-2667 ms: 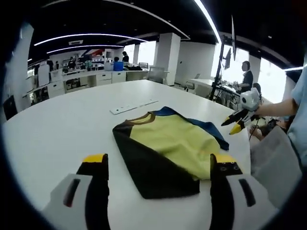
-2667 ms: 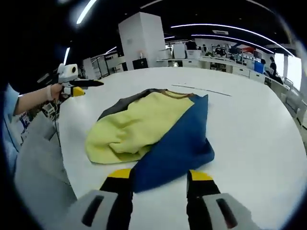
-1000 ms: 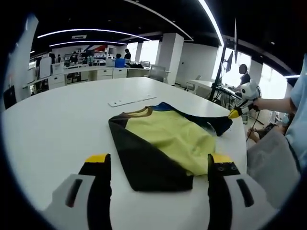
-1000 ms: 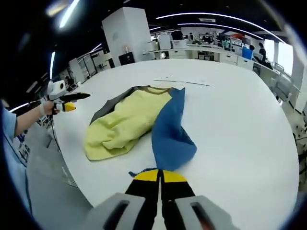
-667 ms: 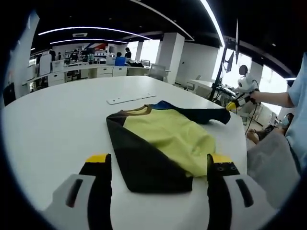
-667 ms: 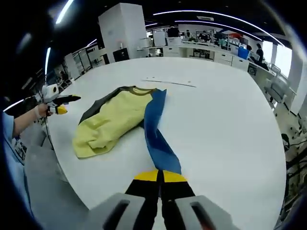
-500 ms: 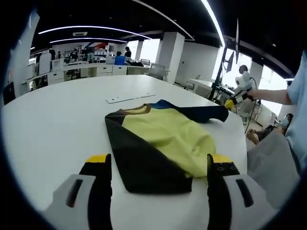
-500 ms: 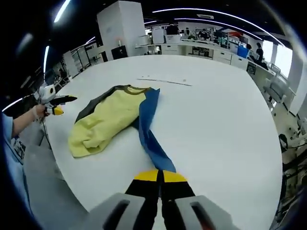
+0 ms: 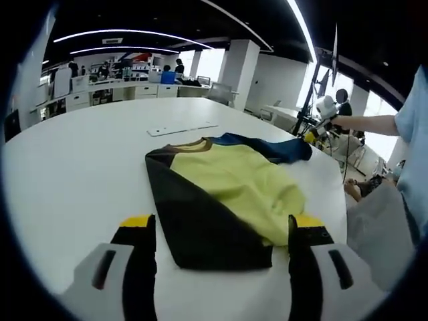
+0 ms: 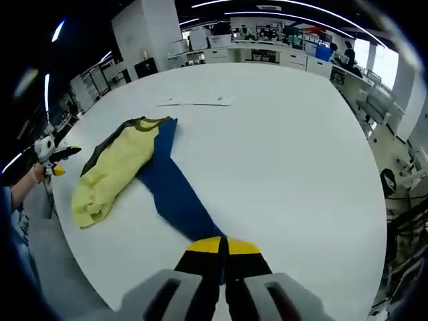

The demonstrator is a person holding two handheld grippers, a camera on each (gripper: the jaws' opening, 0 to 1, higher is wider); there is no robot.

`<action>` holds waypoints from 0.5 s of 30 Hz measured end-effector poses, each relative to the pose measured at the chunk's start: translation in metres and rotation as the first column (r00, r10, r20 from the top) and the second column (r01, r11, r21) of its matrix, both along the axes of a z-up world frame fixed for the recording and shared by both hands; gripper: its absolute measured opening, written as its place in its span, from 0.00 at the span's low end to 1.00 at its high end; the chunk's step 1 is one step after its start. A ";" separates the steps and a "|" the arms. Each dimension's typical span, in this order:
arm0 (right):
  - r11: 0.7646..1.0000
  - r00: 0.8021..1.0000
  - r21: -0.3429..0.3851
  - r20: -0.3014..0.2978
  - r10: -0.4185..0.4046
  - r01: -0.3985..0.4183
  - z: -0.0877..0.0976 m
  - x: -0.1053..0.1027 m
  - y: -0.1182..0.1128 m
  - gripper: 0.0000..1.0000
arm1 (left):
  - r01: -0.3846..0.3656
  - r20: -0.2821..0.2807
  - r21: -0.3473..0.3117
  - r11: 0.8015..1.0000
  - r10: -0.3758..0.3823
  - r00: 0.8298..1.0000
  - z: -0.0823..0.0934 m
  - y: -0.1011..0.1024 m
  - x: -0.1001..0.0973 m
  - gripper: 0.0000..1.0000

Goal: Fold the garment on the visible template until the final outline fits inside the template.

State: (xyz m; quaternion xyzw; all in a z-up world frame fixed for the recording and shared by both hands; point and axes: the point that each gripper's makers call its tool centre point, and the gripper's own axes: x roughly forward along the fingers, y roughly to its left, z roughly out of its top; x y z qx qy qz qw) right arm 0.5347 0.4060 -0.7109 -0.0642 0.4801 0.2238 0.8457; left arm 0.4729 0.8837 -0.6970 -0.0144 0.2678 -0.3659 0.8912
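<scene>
A yellow garment [image 9: 234, 180] with a black side [image 9: 194, 221] and a blue side [image 9: 267, 148] lies on the round white table [image 9: 73, 174]. My left gripper [image 9: 221, 222] stands open just short of the black edge, holding nothing. My right gripper [image 10: 223, 246] is shut on the end of the blue side [image 10: 170, 187], which is stretched out away from the yellow body [image 10: 110, 167]. In the left gripper view the right gripper [image 9: 311, 132] appears beyond the garment, at the table's far right. The left gripper [image 10: 55, 155] shows at the left of the right gripper view, off the table's edge.
A thin white strip [image 9: 182, 128] lies on the table beyond the collar, also visible as the strip [image 10: 194, 101]. A person's grey trousers [image 9: 378, 231] are by the table edge. A dark stand [image 9: 309, 93], desks and chairs surround the table.
My right gripper shut on the blue side and pulled it off the yellow body, stretching it out across the table. My left gripper stayed open near the black edge.
</scene>
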 end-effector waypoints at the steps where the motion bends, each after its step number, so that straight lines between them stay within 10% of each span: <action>1: 1.000 1.000 -0.005 -0.005 -0.003 0.003 -0.002 0.003 -0.003 0.00 | 0.000 -0.002 -0.001 1.000 0.000 1.000 0.000 -0.001 0.000 0.78; 15: 0.992 0.995 -0.115 -0.082 -0.056 0.047 -0.033 0.045 -0.052 0.00 | -0.009 -0.024 -0.006 1.000 0.009 1.000 -0.006 -0.004 0.002 0.78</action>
